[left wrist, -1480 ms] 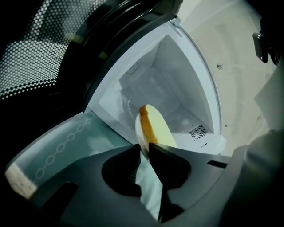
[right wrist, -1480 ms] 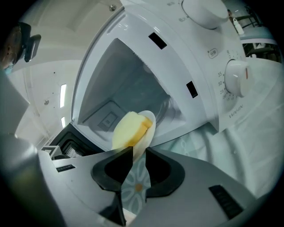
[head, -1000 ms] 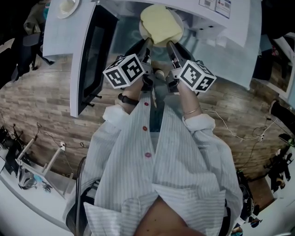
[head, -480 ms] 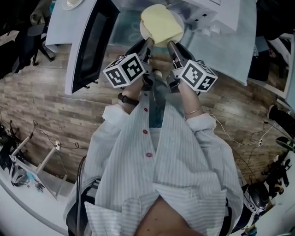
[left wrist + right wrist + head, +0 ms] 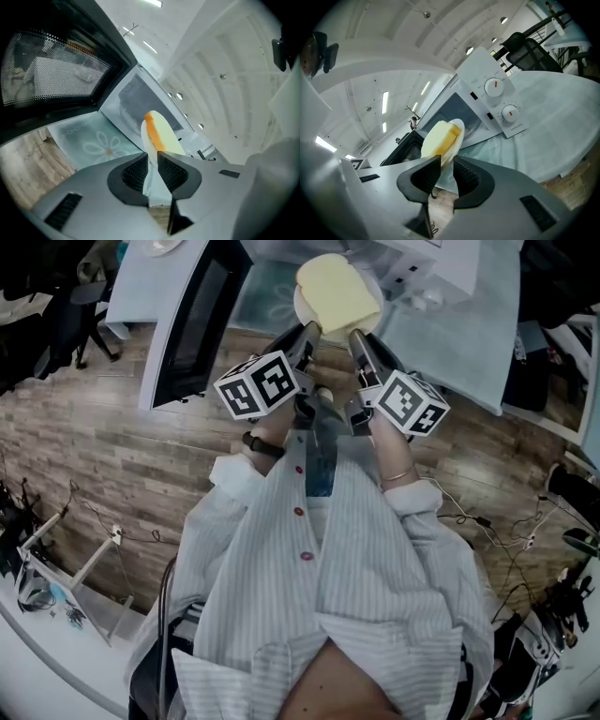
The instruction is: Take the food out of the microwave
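Head view has us standing right in front of the microwave [image 5: 487, 101], its door [image 5: 192, 320] swung wide open on the left. The white plate [image 5: 302, 306] is already out of the cavity. It's up in the air just in front of the open mouth, over the floral tablecloth [image 5: 89, 140], and nothing under it is touching it. On it sits a pale yellow slice [image 5: 336, 292] with an orange edge. We'd guess bread or cake, but can't say which.

Both tongs are on the near rim of the plate. The left gripper [image 5: 151, 164] is pinching the rim between its ribbed pads. The right gripper [image 5: 446, 171] has the rim between its pads too, and its jaws are closing a bit tighter on it.

So we reckon we're at the carry-out step: food clear of the microwave, not set down yet. Next move is finding a bare patch of tablecloth beside the microwave and lowering the plate there. Both hands need to go together and level, since the slice is just lying loose and could slide off if one side dips.
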Available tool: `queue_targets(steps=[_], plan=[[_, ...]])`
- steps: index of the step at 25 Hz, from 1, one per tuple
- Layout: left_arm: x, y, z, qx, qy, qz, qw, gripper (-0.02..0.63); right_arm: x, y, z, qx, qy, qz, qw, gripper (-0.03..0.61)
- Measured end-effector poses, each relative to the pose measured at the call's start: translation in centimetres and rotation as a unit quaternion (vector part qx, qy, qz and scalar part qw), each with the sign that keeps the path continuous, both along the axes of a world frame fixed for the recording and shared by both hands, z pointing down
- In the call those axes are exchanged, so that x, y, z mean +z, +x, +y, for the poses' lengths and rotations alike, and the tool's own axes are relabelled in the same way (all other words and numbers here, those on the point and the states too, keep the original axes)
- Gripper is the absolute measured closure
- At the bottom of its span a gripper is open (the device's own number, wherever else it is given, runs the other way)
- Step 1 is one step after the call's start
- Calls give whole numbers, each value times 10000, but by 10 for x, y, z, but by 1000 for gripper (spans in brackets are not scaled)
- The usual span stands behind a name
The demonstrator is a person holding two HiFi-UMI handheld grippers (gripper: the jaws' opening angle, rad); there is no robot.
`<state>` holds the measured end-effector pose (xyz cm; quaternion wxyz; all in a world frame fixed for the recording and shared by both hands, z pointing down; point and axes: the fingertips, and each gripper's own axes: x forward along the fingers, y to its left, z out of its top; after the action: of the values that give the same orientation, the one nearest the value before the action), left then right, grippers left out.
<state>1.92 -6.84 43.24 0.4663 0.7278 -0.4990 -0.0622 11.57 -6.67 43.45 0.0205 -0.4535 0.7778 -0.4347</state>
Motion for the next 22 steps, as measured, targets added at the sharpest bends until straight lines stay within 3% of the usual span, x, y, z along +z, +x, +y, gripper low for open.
queue_targets(steps=[22], plan=[[-32,-7,-10,673,158,168,9975,543,-35,-7,-2,345,143,-209,9991,488]])
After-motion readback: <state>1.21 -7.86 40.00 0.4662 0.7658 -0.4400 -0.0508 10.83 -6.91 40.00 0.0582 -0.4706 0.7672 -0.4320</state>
